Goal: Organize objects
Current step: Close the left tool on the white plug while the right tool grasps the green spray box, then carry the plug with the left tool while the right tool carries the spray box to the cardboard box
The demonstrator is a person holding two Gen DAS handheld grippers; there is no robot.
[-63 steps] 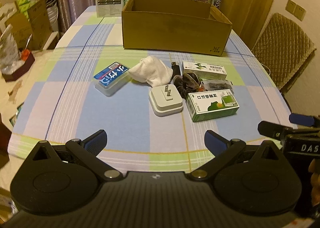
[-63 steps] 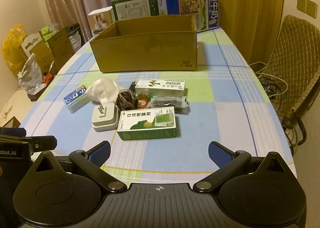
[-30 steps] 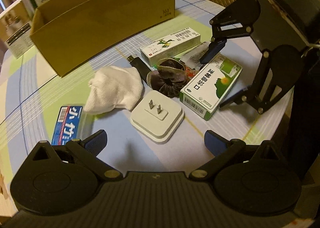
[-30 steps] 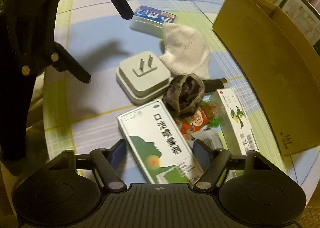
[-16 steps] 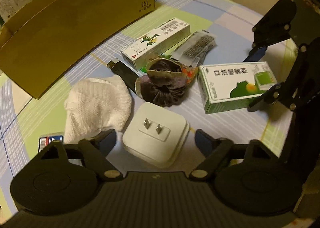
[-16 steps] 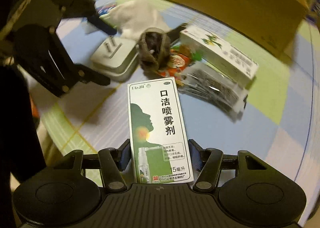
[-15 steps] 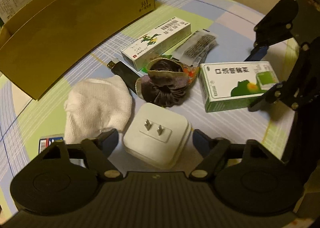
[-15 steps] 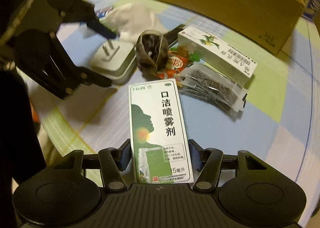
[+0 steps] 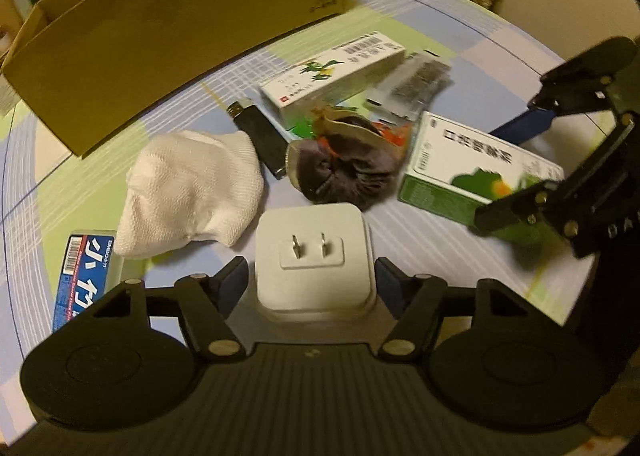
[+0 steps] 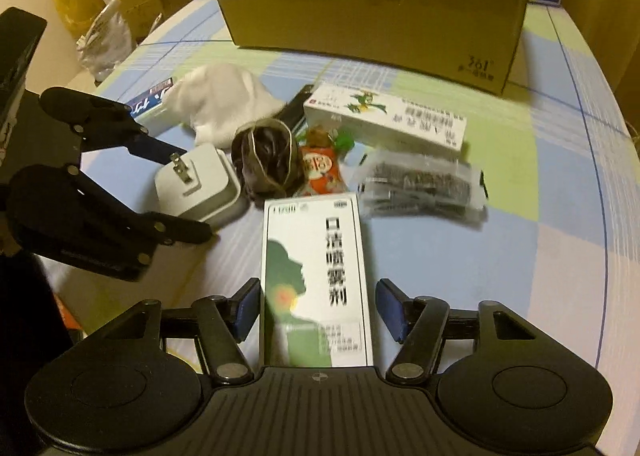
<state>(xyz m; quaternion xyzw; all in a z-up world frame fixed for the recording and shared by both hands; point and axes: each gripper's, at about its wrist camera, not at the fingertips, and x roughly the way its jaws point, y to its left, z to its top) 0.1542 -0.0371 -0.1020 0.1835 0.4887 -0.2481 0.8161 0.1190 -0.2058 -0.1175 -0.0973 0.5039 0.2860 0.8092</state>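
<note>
So both grippers are going for a pickup at once: the left gripper (image 9: 311, 276) has its fingers (image 9: 234, 280) either side of the white plug (image 9: 312, 256), closed right in against its flanks, prongs pointing up, so I'd call that gripping it, though it looks like it sits on the surface (image 9: 420, 240) with no lift yet. The right gripper (image 10: 316, 306) straddles the green-and-white box (image 10: 316, 280) lengthwise; the fingers look pressed to its long edges on the left side, but there's a sliver of gap on the right and the frame's blurry, so I can't tell if it's actually clamped. Holding it by the narrow sides makes sense, since the flat face is too wide to pinch. My guess is everything's headed for the big carton (image 10: 372, 0) at the back, which stands open-topped and close behind the pile, handy for dropping stuff in. Count around the two: one white sock (image 9: 192, 192), one black USB stick (image 9: 260, 136), one dark scrunchie (image 9: 344, 172), one long white box (image 9: 332, 76) with a barcode, one clear packet (image 10: 420, 184) of dark bits, one orange snack wrapper (image 10: 322, 168) tucked under the scrunchie, one blue-label case (image 9: 86, 276) off to the left. So nine loose items, two boxes among them, all bunched together and mostly touching.
</note>
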